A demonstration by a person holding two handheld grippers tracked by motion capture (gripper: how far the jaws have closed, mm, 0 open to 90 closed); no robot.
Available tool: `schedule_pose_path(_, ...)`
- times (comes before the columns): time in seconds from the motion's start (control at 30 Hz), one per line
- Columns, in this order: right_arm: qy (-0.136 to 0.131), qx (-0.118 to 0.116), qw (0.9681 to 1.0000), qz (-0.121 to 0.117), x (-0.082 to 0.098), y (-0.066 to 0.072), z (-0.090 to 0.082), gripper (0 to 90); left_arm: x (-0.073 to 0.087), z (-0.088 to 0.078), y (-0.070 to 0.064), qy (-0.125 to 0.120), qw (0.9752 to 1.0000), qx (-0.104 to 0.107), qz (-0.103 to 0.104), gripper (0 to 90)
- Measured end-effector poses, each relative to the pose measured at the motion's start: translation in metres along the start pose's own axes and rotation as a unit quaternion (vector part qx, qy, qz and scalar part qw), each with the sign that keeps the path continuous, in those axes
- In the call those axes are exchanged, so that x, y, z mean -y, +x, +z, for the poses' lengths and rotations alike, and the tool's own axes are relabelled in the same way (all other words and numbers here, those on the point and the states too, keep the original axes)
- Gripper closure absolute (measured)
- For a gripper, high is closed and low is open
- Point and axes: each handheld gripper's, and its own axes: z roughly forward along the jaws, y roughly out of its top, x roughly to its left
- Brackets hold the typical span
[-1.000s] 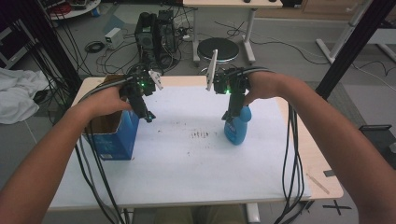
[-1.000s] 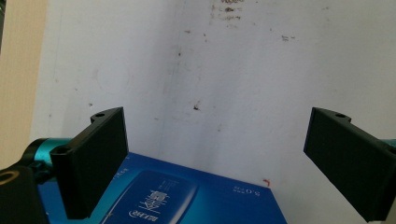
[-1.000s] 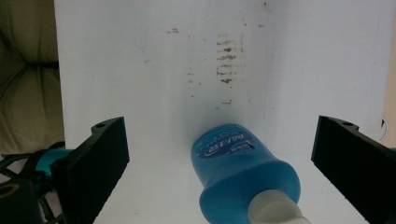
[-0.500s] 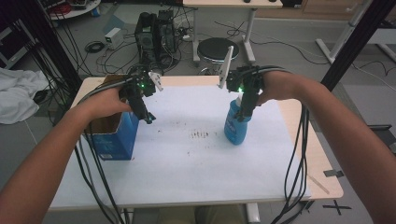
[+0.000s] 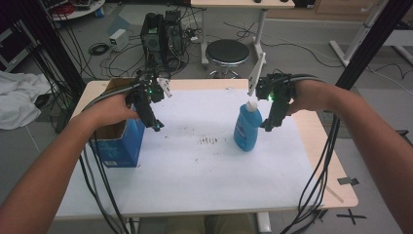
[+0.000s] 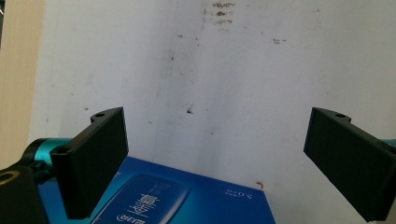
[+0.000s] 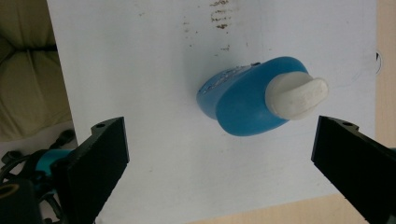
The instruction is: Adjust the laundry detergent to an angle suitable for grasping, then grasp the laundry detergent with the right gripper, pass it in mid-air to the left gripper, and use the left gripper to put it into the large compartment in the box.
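- High view: blue bottle (image 5: 247, 128) with white cap standing upright on the white sheet (image 5: 204, 161) covering the table (image 5: 336, 180), right of centre.
- Right gripper (image 5: 269, 125) hanging just beside the bottle's right side, jaws pointing down, near the cap; contact cannot be told from here.
- Left gripper (image 5: 155, 125) hovering over the right edge of the open blue box (image 5: 119, 146), which stands on the table's left part, well apart from the bottle.
- Small dark marks (image 5: 208, 141) on the sheet between box and bottle.
- Left gripper view: jaws spread wide, nothing between them but bare white sheet (image 6: 224, 84).
- Printed top corner of the blue box (image 6: 187, 196) showing below, between the jaws and closer to the left one.
- Right gripper view: jaws spread wide apart, empty.
- Bottle (image 7: 247, 100) seen from above, lying beyond the jaws and nearer the right one, its white cap (image 7: 299, 97) apart from both.
- Dark marks (image 7: 219, 14) on the sheet past the bottle.
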Motion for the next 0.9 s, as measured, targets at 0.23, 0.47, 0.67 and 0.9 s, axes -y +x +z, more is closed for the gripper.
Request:
schedule_pose_path(0.23,0.016,0.017,0.9997,0.01,0.019,0.004,0.003,3.0,0.001,0.0,-0.003,0.0,1.0,0.001,-0.001,6.3)
schedule_pose_path(0.47,0.02,0.037,0.9985,0.035,0.031,0.007,0.003,3.0,0.001,0.001,-0.004,0.0,1.0,-0.003,0.0,6.3)
schedule_pose_path(0.67,0.015,0.046,0.9975,0.052,0.04,0.009,0.008,3.0,0.002,0.003,-0.004,0.008,0.9999,0.004,0.009,6.4)
schedule_pose_path(0.9,0.013,0.053,0.9952,0.082,0.046,0.011,0.015,3.0,0.003,0.005,-0.006,0.003,1.0,0.003,0.007,6.3)
